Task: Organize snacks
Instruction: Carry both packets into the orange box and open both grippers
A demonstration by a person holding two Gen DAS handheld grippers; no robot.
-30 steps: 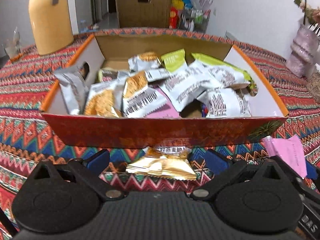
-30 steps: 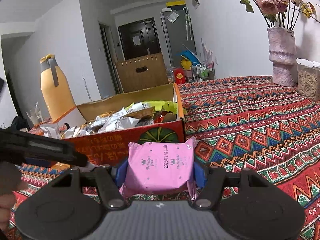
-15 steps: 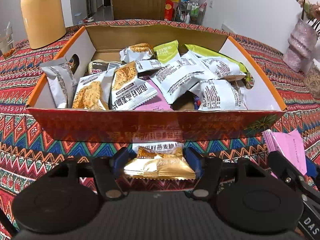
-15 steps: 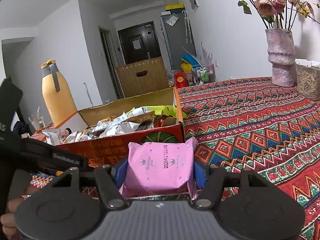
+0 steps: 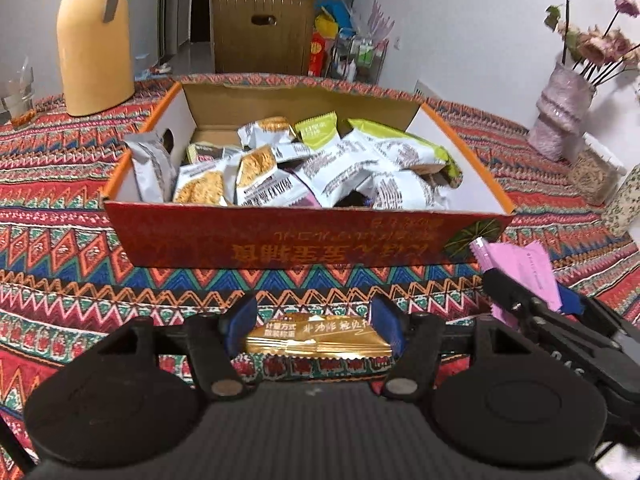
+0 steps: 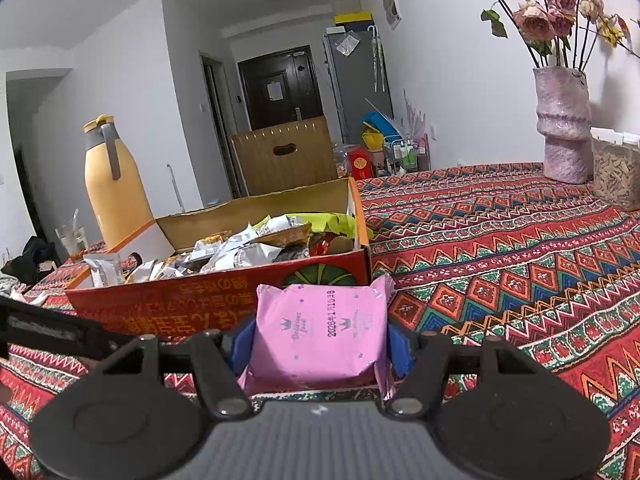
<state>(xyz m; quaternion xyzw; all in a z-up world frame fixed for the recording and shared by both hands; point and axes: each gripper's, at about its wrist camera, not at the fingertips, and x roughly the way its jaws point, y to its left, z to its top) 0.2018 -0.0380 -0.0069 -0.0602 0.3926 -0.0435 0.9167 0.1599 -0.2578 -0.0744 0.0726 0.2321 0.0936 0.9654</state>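
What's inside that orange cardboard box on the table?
The box holds a heap of snack packets: mostly white wrappers, a few green ones, some showing golden biscuits. Whatever lies beneath the top layer is covered.

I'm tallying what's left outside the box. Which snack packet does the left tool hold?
The gold packet, pinched in the left tool; the pink packet sits in the right tool.
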